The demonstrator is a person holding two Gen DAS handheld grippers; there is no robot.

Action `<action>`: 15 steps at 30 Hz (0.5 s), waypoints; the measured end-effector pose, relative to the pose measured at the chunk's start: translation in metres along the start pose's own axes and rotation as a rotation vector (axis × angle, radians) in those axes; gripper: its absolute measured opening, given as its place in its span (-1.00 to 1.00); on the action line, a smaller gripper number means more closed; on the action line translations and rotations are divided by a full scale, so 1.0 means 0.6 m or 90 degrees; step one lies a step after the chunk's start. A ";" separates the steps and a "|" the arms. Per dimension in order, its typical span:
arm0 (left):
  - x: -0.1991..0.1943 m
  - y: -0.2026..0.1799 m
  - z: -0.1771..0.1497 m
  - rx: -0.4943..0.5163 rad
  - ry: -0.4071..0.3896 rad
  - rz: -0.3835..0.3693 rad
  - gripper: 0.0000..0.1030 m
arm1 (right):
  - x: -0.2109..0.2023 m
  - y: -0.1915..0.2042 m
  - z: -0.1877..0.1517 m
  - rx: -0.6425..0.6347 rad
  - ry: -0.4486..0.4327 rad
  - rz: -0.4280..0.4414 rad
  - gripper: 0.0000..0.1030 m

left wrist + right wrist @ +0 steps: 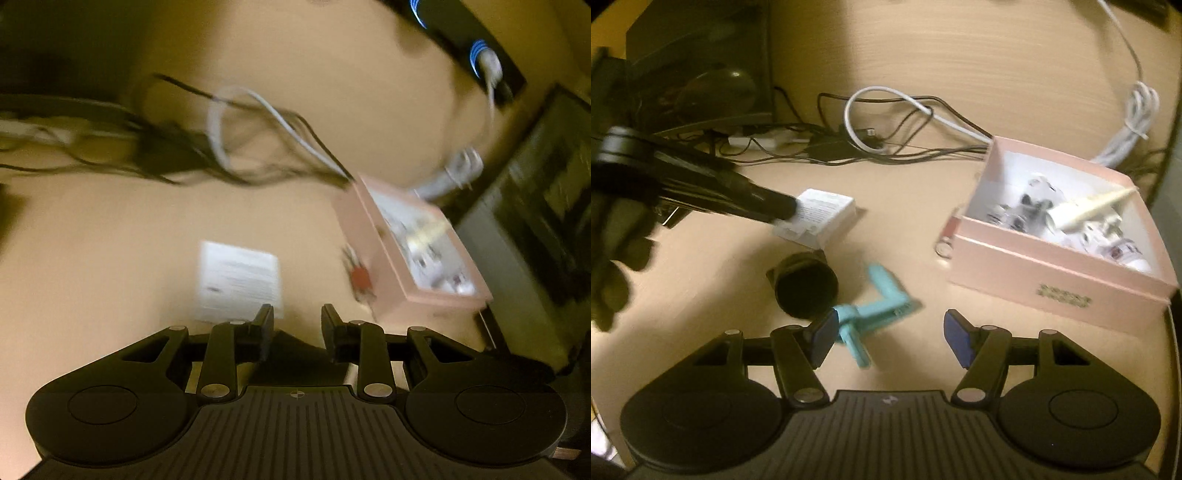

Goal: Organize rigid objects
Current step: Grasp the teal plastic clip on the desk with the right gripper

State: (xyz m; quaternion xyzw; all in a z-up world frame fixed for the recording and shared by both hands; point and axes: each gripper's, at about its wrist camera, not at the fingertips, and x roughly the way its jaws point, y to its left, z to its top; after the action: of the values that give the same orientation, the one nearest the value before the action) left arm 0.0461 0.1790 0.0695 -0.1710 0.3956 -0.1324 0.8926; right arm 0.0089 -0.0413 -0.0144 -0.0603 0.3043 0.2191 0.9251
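The white packet (816, 218) lies flat on the tan desk (960, 55), at about ten o'clock from the right gripper (890, 336) in the right wrist view, with the pink box (1056, 273) well apart at two o'clock. That box is open and already holds several small pale items, so it reads as the collecting place. The left gripper (786, 208) reaches in from nine o'clock with its tip at the packet's near edge; whether it touches is blurred. In the left wrist view the same gripper (297, 321) shows its jaws narrow, parted only a little, with nothing between them, and the packet (240, 282) sits just past the fingertips at eleven o'clock.

To do this pick well, I judge the jaws need to part wider than the packet's short side before closing, and the approach should slow, since the left view is smeared. A flat packet is best taken by one edge, fingers tilted low.

The right gripper hovers with jaws half apart and empty. A teal plastic part (875, 310) lies just ahead of its left finger at eleven o'clock, and a black round cap (805, 288) sits beside that. A tangle of cables (886, 122) lies at twelve o'clock, clear of the path.
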 end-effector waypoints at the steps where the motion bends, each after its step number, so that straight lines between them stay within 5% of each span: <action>1: -0.007 0.001 0.003 -0.003 -0.005 0.004 -0.40 | 0.008 0.002 0.003 -0.001 -0.003 -0.007 0.23; 5: 0.014 -0.026 0.020 0.017 0.007 -0.021 -0.40 | 0.035 -0.003 0.010 0.018 -0.017 -0.009 0.23; 10: 0.101 -0.067 0.056 0.038 0.039 -0.040 -0.39 | 0.060 -0.005 0.010 0.038 0.028 0.012 -0.25; 15: 0.199 -0.097 0.088 0.049 0.072 -0.026 -0.40 | 0.021 -0.017 -0.027 0.034 0.030 -0.032 -0.25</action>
State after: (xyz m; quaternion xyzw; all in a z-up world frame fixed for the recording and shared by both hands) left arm 0.1575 0.0927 0.0477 -0.1370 0.4361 -0.1751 0.8720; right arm 0.0136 -0.0500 -0.0353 -0.0482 0.3299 0.1856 0.9243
